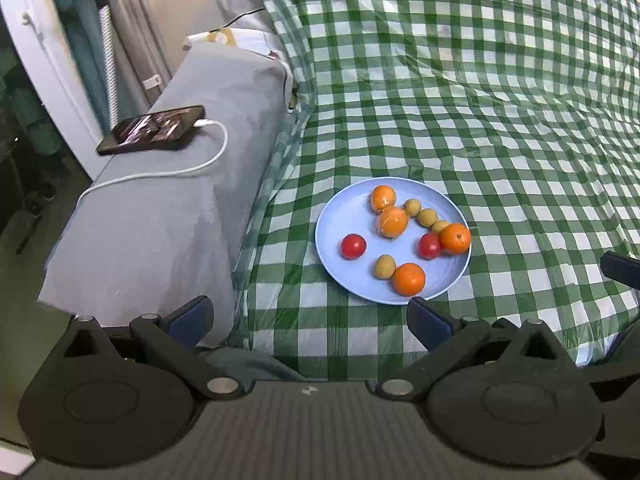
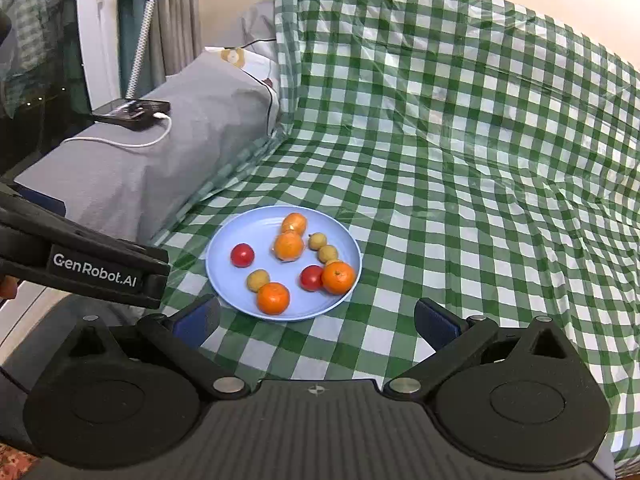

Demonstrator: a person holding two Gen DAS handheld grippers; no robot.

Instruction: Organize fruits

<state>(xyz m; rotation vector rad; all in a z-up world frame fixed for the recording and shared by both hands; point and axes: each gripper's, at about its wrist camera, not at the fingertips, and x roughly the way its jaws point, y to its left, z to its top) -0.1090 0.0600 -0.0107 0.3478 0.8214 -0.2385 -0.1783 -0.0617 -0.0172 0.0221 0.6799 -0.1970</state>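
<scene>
Fruit waits on the blue plate, both grippers empty.

Left wrist view: the left gripper [image 1: 310,318], jaws spread, sits below the blue plate [image 1: 334,226], plate ahead and rightward. Right wrist view: the right gripper [image 2: 316,320], jaws spread, faces the plate straight ahead, nearest orange [image 2: 273,298] closest.

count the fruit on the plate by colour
orange: 4
red: 2
yellow-brown: 4
total: 10, all on the blue plate
</scene>
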